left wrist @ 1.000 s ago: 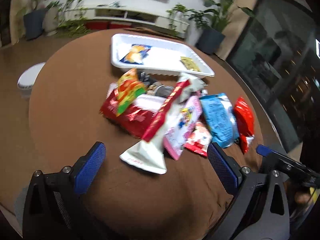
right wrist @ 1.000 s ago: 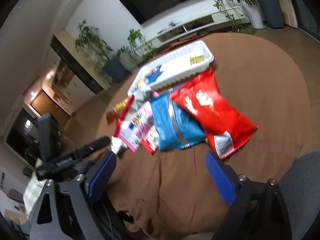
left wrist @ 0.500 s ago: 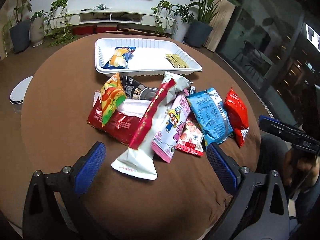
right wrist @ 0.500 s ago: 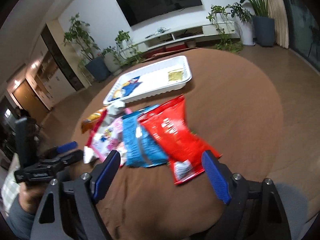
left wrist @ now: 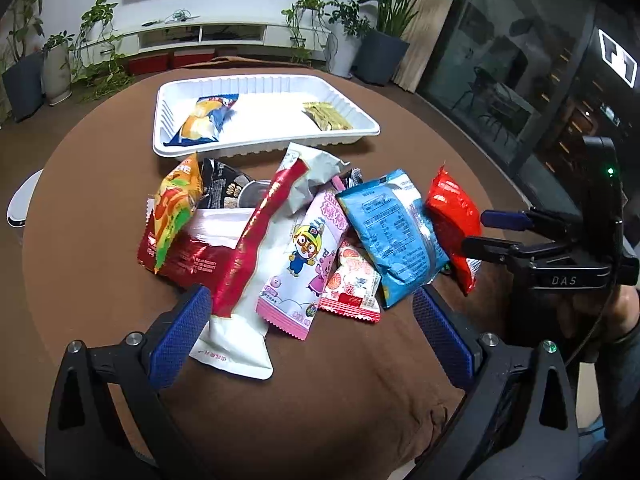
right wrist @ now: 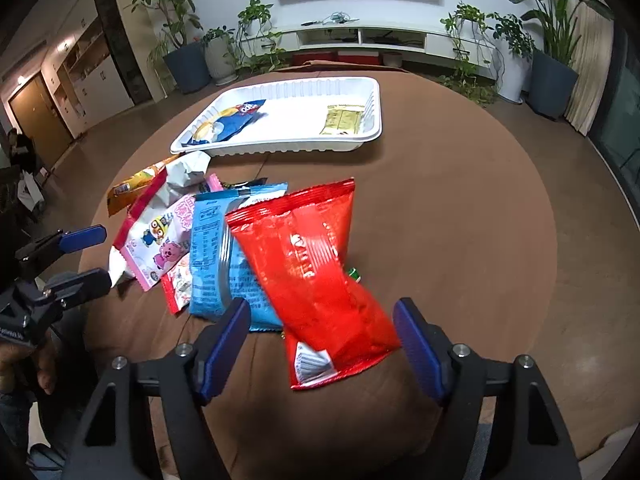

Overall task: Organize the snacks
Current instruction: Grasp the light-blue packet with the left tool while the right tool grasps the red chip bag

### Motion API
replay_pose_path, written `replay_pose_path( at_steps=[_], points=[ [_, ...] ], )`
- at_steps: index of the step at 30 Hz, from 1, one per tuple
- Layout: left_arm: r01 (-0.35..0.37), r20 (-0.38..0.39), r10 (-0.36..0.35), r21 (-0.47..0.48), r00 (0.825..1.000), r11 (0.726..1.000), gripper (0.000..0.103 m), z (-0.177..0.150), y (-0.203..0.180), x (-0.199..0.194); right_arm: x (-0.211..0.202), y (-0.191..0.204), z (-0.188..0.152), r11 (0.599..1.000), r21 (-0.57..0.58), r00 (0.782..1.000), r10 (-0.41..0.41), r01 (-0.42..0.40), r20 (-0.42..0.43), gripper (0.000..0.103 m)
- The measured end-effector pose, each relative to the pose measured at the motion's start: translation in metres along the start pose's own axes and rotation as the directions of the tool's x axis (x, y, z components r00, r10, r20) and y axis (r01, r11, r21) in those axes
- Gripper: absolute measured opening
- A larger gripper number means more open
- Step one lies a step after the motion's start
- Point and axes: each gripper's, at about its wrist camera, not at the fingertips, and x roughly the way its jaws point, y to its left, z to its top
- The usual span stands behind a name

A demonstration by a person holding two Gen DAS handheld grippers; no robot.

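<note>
A pile of snack packets lies on a round brown table [left wrist: 80, 200]. A white tray [left wrist: 276, 88] at the back holds a blue-orange packet [left wrist: 204, 120] and a gold packet [left wrist: 326, 117]. My left gripper [left wrist: 308, 336] is open, its fingers either side of a long red-white packet [left wrist: 256, 248] and a pink cartoon packet [left wrist: 310, 252]. My right gripper [right wrist: 324, 344] is open, straddling the near end of a red bag [right wrist: 316, 276]. A blue packet [right wrist: 218, 256] lies left of the red bag. The right gripper also shows in the left wrist view [left wrist: 496, 232].
An orange-green bag [left wrist: 172, 208], a dark red bag [left wrist: 196, 252], a black packet [left wrist: 224, 188] and a small red strawberry packet [left wrist: 352, 280] lie in the pile. A white round object [left wrist: 20, 204] sits beyond the table's left edge. Plants and a TV stand line the far wall.
Both grippers have moved closer to the pile and lower. The right gripper now straddles the red bag's near end. The packets have not moved.
</note>
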Motion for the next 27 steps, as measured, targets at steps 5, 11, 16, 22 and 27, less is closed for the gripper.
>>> replay_pose_path(
  at_steps=[5, 11, 16, 22, 27],
  points=[
    [-0.014, -0.007, 0.014, 0.015, 1.0, 1.0, 0.092, 0.017, 0.013, -0.002, 0.008, -0.003, 0.0, 1.0, -0.004, 0.999, -0.006, 0.006, -0.035, 0.066],
    [0.008, -0.019, -0.006, 0.082, 1.0, 0.997, 0.09, 0.026, 0.005, -0.003, 0.012, -0.004, 0.001, 1.0, 0.01, 0.999, 0.007, -0.007, -0.04, 0.065],
    [0.059, -0.03, -0.057, 0.095, 0.998, 0.994, 0.085, 0.028, -0.013, -0.001, 0.015, -0.004, 0.004, 1.0, 0.001, 0.999, 0.006, -0.006, -0.039, 0.061],
    [0.114, -0.066, -0.11, 0.066, 0.992, 0.991, 0.084, 0.023, -0.045, 0.017, 0.012, -0.004, 0.002, 1.0, 0.012, 0.999, 0.019, -0.019, -0.036, 0.051],
    [0.116, -0.083, -0.116, -0.006, 0.99, 0.993, 0.084, 0.03, -0.057, 0.036, 0.008, -0.006, -0.001, 0.999, 0.038, 0.999, 0.035, -0.034, -0.034, 0.049]
  ],
)
